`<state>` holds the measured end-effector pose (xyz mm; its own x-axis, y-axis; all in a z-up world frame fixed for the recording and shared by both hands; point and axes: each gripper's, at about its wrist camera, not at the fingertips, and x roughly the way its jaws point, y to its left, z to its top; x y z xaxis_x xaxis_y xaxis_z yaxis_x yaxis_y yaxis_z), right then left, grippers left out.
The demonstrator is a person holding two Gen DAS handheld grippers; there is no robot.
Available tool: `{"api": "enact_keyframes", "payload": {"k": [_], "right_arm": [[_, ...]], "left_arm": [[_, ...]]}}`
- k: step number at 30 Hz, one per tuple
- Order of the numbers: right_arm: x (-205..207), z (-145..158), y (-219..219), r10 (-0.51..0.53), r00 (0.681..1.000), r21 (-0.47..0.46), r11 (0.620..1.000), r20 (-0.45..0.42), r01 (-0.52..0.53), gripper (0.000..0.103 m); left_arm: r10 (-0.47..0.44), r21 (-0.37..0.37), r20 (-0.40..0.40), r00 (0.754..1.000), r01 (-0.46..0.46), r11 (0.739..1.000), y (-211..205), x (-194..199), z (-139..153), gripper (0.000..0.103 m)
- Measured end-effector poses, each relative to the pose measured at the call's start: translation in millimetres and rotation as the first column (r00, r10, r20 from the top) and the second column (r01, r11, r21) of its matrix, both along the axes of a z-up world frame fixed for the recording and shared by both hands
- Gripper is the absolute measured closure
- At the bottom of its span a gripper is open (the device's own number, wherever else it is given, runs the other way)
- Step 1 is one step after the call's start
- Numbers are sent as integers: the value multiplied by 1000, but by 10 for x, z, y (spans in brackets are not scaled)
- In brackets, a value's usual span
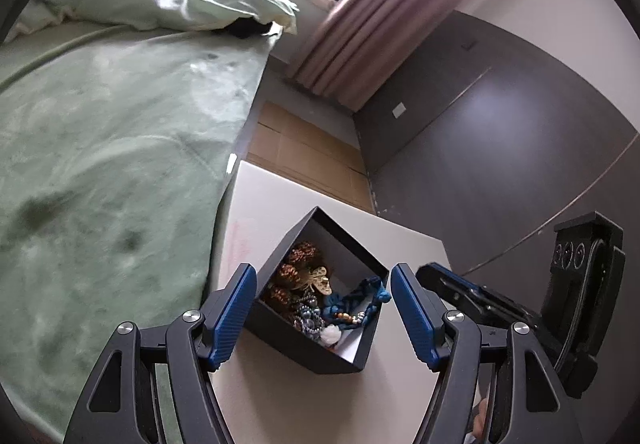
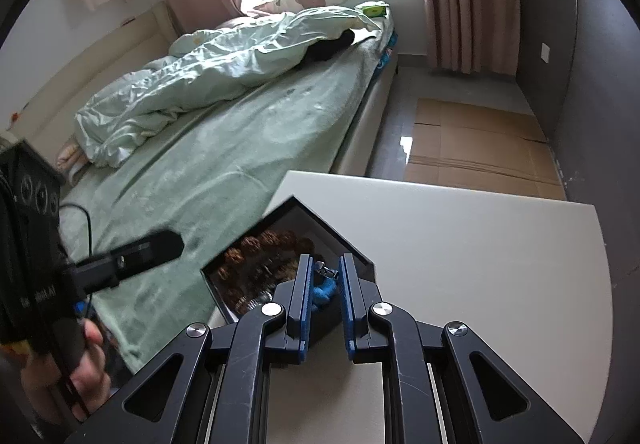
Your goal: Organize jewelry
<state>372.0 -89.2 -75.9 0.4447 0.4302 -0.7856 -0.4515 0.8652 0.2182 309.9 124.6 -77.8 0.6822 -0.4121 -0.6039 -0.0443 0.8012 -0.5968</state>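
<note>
An open black box [image 1: 304, 348] sits on a white table [image 1: 280, 396] beside the bed. It holds brown bead strands [image 1: 298, 268], a gold butterfly piece [image 1: 318, 280], a blue braided cord [image 1: 360, 298], grey beads and a white piece. My left gripper [image 1: 324, 312] is open, hovering over the box with a finger on each side. My right gripper [image 2: 325, 276] hangs over the box [image 2: 360, 264], its jaws narrowly apart with nothing clamped; a silver clasp [image 2: 325, 271] and the blue cord [image 2: 326, 290] show between the fingers.
A bed with a green sheet [image 2: 224, 164] and a rumpled duvet [image 2: 224, 60] runs along the table's left side. Flattened cardboard [image 2: 476, 148] lies on the floor beyond the table. Pink curtains [image 2: 460, 4] hang by the grey wall.
</note>
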Motion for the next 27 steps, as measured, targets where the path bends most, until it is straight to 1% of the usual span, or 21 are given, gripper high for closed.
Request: {"api": "enact_keyframes", "payload": {"k": [3, 7, 8, 9, 11, 15, 19, 20, 21, 23, 27], "right_arm": [[8, 34, 52, 12, 1000, 25, 1000, -4, -12, 89], [32, 76, 84, 13, 1000, 59, 998, -15, -12, 88], [40, 87, 77, 14, 1000, 68, 998, -24, -12, 82], [32, 96, 64, 8, 1000, 70, 998, -28, -6, 69], [-7, 139, 2, -14, 1000, 82, 997, -22, 16, 57], [-102, 249, -127, -29, 999, 110, 993, -20, 31, 57], [-240, 361, -207, -44, 999, 123, 991, -24, 47, 57], [-262, 382, -217, -46, 999, 124, 991, -23, 49, 55], [-308, 411, -238, -51, 999, 121, 991, -20, 53, 48], [-406, 472, -292, -63, 998, 116, 991, -12, 64, 41], [-621, 579, -442, -93, 996, 132, 987, -20, 94, 39]], "left_arm": [[13, 8, -7, 1000, -12, 1000, 14, -54, 34, 32], [37, 13, -9, 999, -37, 999, 61, -118, 95, 20], [46, 13, -8, 999, -46, 999, 75, -146, 112, 17], [55, 12, -8, 998, -55, 998, 90, -168, 130, 15], [60, 23, -6, 998, -60, 998, 83, -212, 174, 12], [51, 43, -2, 999, -51, 998, 12, -291, 248, 9], [42, 72, 13, 999, -43, 996, -85, -409, 366, 3], [40, 77, 16, 999, -42, 996, -104, -429, 388, 1], [38, 86, 22, 999, -40, 995, -133, -472, 427, 1], [32, 107, 30, 999, -35, 994, -192, -544, 495, 0], [17, 148, 40, 999, -23, 989, -313, -677, 602, 0]]}}
